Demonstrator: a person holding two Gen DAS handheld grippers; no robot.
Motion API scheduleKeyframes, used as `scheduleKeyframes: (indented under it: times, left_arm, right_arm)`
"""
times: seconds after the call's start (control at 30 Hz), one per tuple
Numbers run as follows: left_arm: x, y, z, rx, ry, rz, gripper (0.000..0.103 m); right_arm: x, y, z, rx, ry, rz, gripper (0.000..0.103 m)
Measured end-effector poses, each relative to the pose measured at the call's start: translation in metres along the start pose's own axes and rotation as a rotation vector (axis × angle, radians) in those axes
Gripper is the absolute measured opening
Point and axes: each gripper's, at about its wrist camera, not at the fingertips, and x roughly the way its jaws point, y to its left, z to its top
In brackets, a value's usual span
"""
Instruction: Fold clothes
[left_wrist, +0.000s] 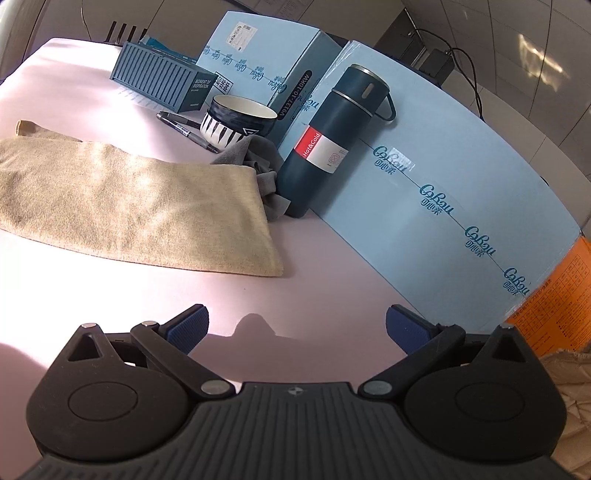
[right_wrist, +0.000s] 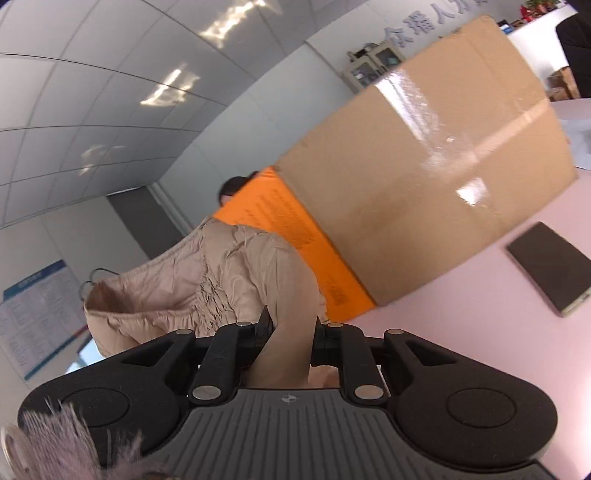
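In the left wrist view a tan cloth (left_wrist: 136, 206) lies flat and folded on the pink table (left_wrist: 314, 266), ahead and to the left. My left gripper (left_wrist: 295, 326) is open and empty, low over the bare table. In the right wrist view my right gripper (right_wrist: 290, 332) is shut on a beige puffer jacket (right_wrist: 207, 273) and holds it lifted, with the jacket hanging off to the left. A bit of the same jacket (left_wrist: 576, 391) shows at the right edge of the left wrist view.
A dark blue thermos (left_wrist: 332, 144), a grey rag (left_wrist: 258, 166), a striped bowl (left_wrist: 238, 120), a pen (left_wrist: 184, 127), a blue container box (left_wrist: 162, 77) and light blue cartons (left_wrist: 443, 184) line the back. A cardboard box (right_wrist: 424, 155), an orange box (right_wrist: 295, 240) and a dark notebook (right_wrist: 550, 266) sit to the right.
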Motion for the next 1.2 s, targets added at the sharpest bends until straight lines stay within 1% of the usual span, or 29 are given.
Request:
scheduleKeyframes:
  times: [0.07, 0.1, 0.13, 0.17, 0.2, 0.23, 0.27, 0.33, 0.4, 0.43, 0.47, 0.53, 0.57, 0.63, 0.7, 0.73, 0.77, 0.87, 0.97, 1.03, 1.17, 1.2]
  left_arm:
    - [0.0, -0.004, -0.002, 0.019, 0.003, -0.002, 0.103]
    - [0.0, -0.005, -0.003, 0.031, 0.004, -0.004, 0.103]
    - [0.0, -0.007, -0.004, 0.043, 0.006, -0.006, 0.103]
    - [0.001, -0.009, -0.005, 0.056, 0.009, -0.008, 0.103]
    - [0.001, -0.011, -0.006, 0.069, 0.011, -0.01, 0.103]
    - [0.001, -0.013, -0.007, 0.084, 0.014, -0.011, 0.103]
    - [0.002, -0.015, -0.009, 0.097, 0.018, -0.013, 0.103]
    - [0.004, -0.018, -0.011, 0.118, 0.023, -0.012, 0.103]
    - [0.005, -0.02, -0.013, 0.138, 0.029, -0.008, 0.103]
    - [0.006, -0.02, -0.013, 0.146, 0.034, -0.007, 0.103]
    - [0.007, -0.021, -0.014, 0.153, 0.039, -0.005, 0.103]
    - [0.009, -0.022, -0.015, 0.162, 0.051, -0.007, 0.103]
    - [0.009, -0.022, -0.015, 0.166, 0.058, -0.012, 0.103]
    - [0.01, -0.023, -0.017, 0.176, 0.069, -0.022, 0.103]
    - [0.009, -0.026, -0.019, 0.195, 0.075, -0.032, 0.103]
    - [0.009, -0.027, -0.02, 0.205, 0.077, -0.037, 0.103]
    - [0.009, -0.028, -0.021, 0.214, 0.078, -0.042, 0.103]
    - [0.008, -0.031, -0.022, 0.234, 0.081, -0.051, 0.103]
    - [0.008, -0.032, -0.023, 0.237, 0.086, -0.054, 0.103]
    - [0.009, -0.032, -0.023, 0.237, 0.093, -0.056, 0.103]
    - [0.008, -0.033, -0.025, 0.25, 0.097, -0.063, 0.103]
    - [0.009, -0.034, -0.025, 0.255, 0.1, -0.063, 0.103]
  right_arm:
    - [-0.002, -0.03, -0.007, -0.016, 0.003, -0.142, 0.021]
    - [-0.004, -0.041, -0.011, -0.027, -0.005, -0.194, 0.023]
    - [-0.006, -0.049, -0.014, -0.037, -0.018, -0.237, 0.029]
    - [-0.009, -0.054, -0.015, -0.045, -0.03, -0.262, 0.041]
    - [-0.015, -0.057, -0.014, -0.059, -0.043, -0.273, 0.046]
    - [-0.02, -0.057, -0.013, -0.081, -0.053, -0.275, 0.05]
    - [-0.025, -0.053, -0.011, -0.116, -0.062, -0.276, 0.051]
    - [-0.029, -0.037, -0.005, -0.232, -0.096, -0.283, 0.054]
    - [-0.04, -0.011, -0.007, -0.393, -0.143, -0.272, 0.063]
    - [-0.045, 0.001, -0.009, -0.462, -0.158, -0.252, 0.07]
    - [-0.049, 0.012, -0.01, -0.537, -0.158, -0.207, 0.076]
    - [-0.056, 0.026, -0.018, -0.676, -0.1, -0.068, 0.083]
    - [-0.062, 0.032, -0.026, -0.734, -0.057, 0.0, 0.083]
    - [-0.066, 0.05, -0.05, -0.854, 0.065, 0.126, 0.084]
    - [-0.07, 0.065, -0.074, -0.952, 0.133, 0.185, 0.084]
    - [-0.074, 0.071, -0.087, -1.005, 0.147, 0.188, 0.084]
    - [-0.075, 0.075, -0.096, -1.044, 0.154, 0.181, 0.084]
    - [-0.076, 0.085, -0.124, -1.178, 0.176, 0.123, 0.084]
    - [-0.068, 0.084, -0.144, -1.304, 0.192, 0.058, 0.083]
    - [-0.066, 0.079, -0.156, -1.397, 0.167, -0.019, 0.083]
    - [-0.046, 0.079, -0.166, -1.47, 0.091, -0.154, 0.083]
    - [-0.039, 0.08, -0.168, -1.481, 0.077, -0.172, 0.083]
